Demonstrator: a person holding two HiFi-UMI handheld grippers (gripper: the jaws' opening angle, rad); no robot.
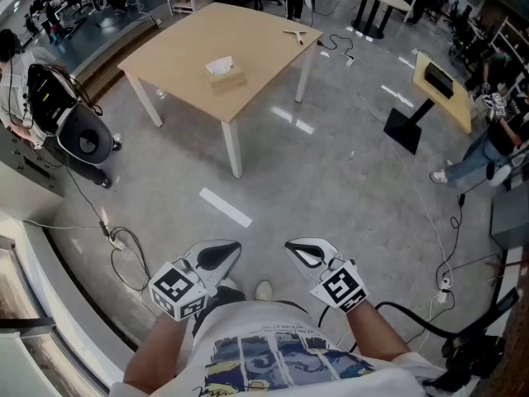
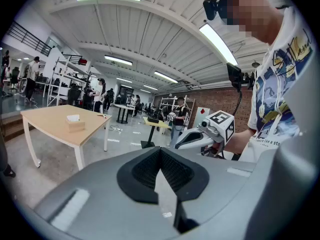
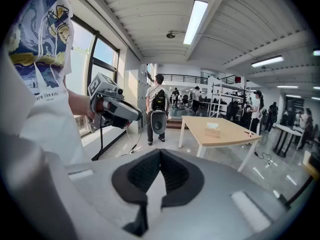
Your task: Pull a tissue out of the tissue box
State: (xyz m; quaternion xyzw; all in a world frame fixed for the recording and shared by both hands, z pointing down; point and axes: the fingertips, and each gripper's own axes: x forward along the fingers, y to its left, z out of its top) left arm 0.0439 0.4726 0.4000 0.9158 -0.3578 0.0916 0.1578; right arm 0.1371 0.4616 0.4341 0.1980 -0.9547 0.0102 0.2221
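The tissue box (image 1: 225,74) sits on the far table (image 1: 182,48), well apart from both grippers, with bare grey floor (image 1: 331,172) between them. It stands near the middle of the light wooden tabletop, and a white tissue (image 1: 220,64) pokes up from its top.

In the head view the person holds both grippers low and close to the body at the near edge. The left gripper (image 1: 221,253) and the right gripper (image 1: 304,251) are side by side with a gap between them. Both point out over the floor towards the table.

The left gripper view shows that gripper's jaws pressed together at the tips, with nothing between them. From there the tissue box (image 2: 75,123) appears small and far off to the left of the jaws, on the table. The right gripper shows nearer, on the right.

The right gripper view shows its jaws also closed tip to tip and empty. The tissue box (image 3: 213,130) lies far beyond them and to the right. The left gripper shows close on the left.

A white strip (image 1: 225,207) is on the floor between the person and the table. Loose cables (image 1: 124,251) lie near the left gripper.
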